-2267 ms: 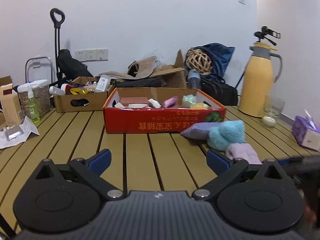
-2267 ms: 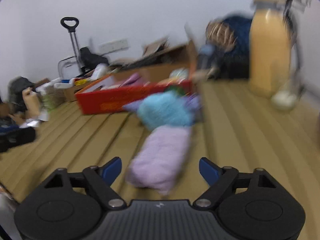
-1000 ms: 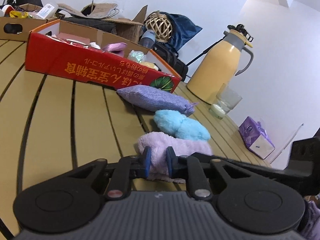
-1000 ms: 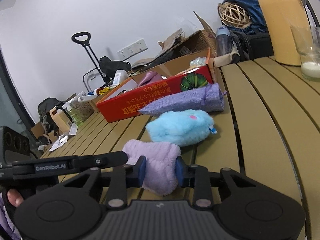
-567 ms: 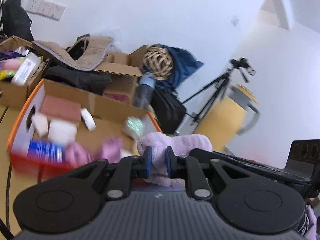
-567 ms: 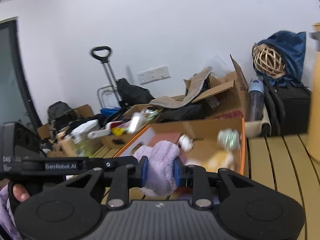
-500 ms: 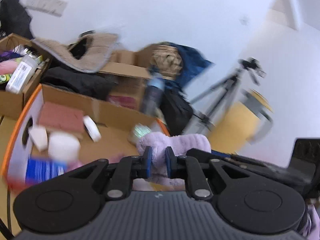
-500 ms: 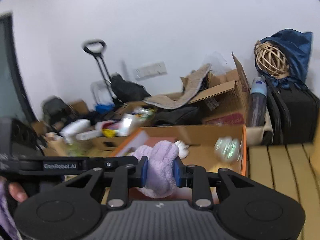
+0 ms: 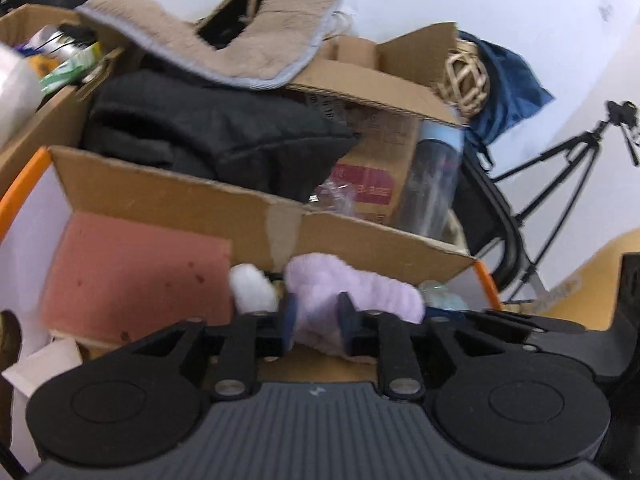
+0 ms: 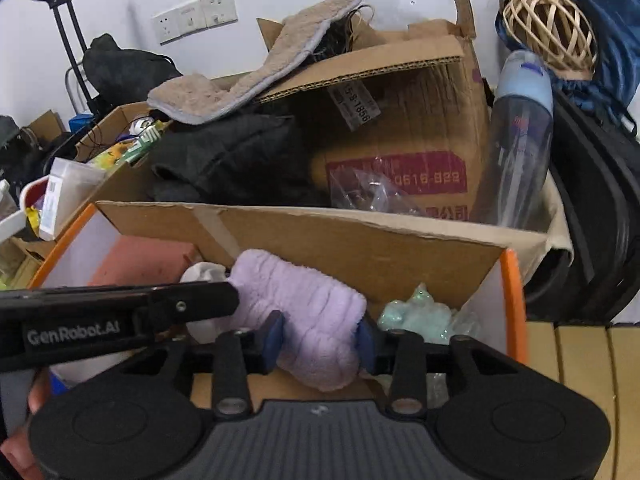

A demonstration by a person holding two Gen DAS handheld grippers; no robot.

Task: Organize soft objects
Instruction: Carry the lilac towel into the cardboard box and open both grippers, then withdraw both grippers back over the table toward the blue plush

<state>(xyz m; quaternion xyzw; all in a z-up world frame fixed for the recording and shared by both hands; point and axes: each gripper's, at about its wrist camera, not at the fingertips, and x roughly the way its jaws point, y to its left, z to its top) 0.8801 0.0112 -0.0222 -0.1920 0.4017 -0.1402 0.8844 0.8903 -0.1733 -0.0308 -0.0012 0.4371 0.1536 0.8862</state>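
— Left wrist view first: what is the left tool (image 9: pixel 316 322) doing?
— Its two blue-padded fingers pinch one end of the lilac fleece cloth (image 9: pixel 352 300), a fluffy, ribbed roll, held over the open cardboard box (image 9: pixel 180 204) with the orange rim.
— And the right tool (image 10: pixel 320 338)?
— It clamps the same cloth (image 10: pixel 304 312) at the other end, so the roll hangs between both tools, above the box (image 10: pixel 360 240) floor and just in front of its plain corrugated back wall.
— What else is in the box?
— A flat pink sponge block (image 9: pixel 132 276) to the cloth's left, a white puffy ball (image 9: pixel 252 288) touching it, and a crinkly mint-green wad (image 10: pixel 416 316) in the right corner.
— Pose?
— Both tools point forward into the box, tilted slightly down, crossing close together.
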